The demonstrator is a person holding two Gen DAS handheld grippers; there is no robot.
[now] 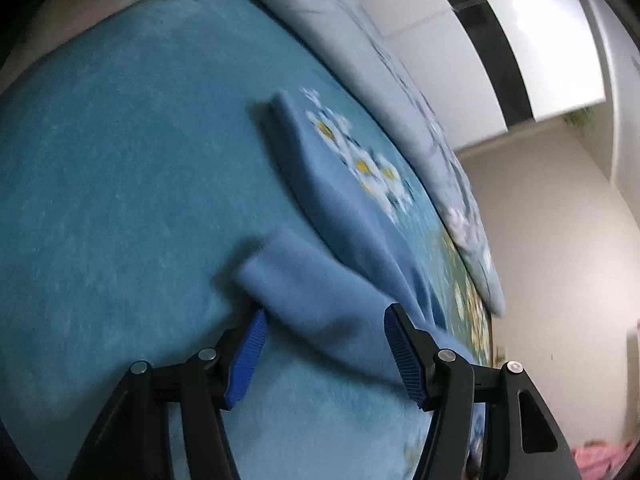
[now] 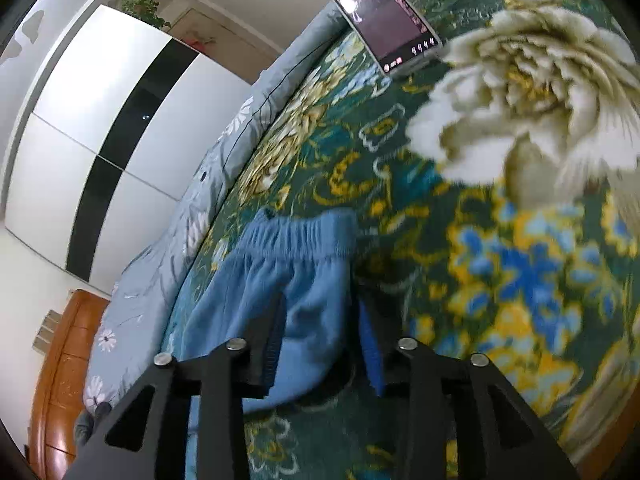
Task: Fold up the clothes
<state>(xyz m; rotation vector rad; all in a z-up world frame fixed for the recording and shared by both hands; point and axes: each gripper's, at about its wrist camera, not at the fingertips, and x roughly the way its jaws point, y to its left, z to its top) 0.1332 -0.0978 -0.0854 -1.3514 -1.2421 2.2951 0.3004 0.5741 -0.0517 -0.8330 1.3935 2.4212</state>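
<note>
Left wrist view: the left tool (image 1: 325,320) stands wide, its blue-padded fingers (image 1: 246,360) apart, with one leg end of the blue trousers (image 1: 316,292) lying between them; neither pad visibly presses the cloth. The other leg (image 1: 320,168), printed with white daisies, lies just beyond, its cuff edge pointing toward the open side. Both rest on a teal blanket (image 1: 120,160) that spreads bare and wide to the left of the tool. On the right the blanket ends near a folded pale grey quilt (image 1: 440,140) running along the bed's far edge, with a white-and-black wardrobe (image 1: 500,40) behind it.

Right wrist view: the right tool (image 2: 320,320) is narrowed onto the trousers' upper part, just below the gathered elastic waistband (image 2: 300,236), with cloth filling the gap between the fingers. The cloth lies on a green floral blanket (image 2: 500,280) that stretches open to the right. A phone (image 2: 384,16) stands propped well beyond the waistband. The grey quilt borders the left, then a wooden bed frame (image 2: 60,360).
</note>
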